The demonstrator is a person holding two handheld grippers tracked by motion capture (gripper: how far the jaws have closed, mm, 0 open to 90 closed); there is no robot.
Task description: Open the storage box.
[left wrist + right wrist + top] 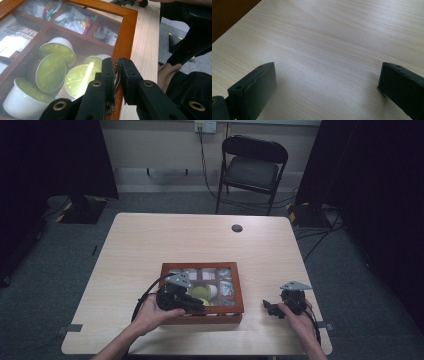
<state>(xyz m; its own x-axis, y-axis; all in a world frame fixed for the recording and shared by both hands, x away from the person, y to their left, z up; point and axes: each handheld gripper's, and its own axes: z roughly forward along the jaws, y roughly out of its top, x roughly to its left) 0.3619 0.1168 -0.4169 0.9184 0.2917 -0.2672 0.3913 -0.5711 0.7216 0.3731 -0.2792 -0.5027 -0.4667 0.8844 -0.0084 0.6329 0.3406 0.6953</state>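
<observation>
We can read very little here. Inside the wooden box (128, 27), in the compartment next to the green-lidded capsules (51, 72), a pale packet (18, 37) carries dark lettering that starts "HongMian"; its remaining letters are cut off from our sight. The capsule lids bear small print, and the sachets (72, 18) in the compartments beyond the capsules show coloured printing, but we find all of that too small and blurred to make out.
</observation>
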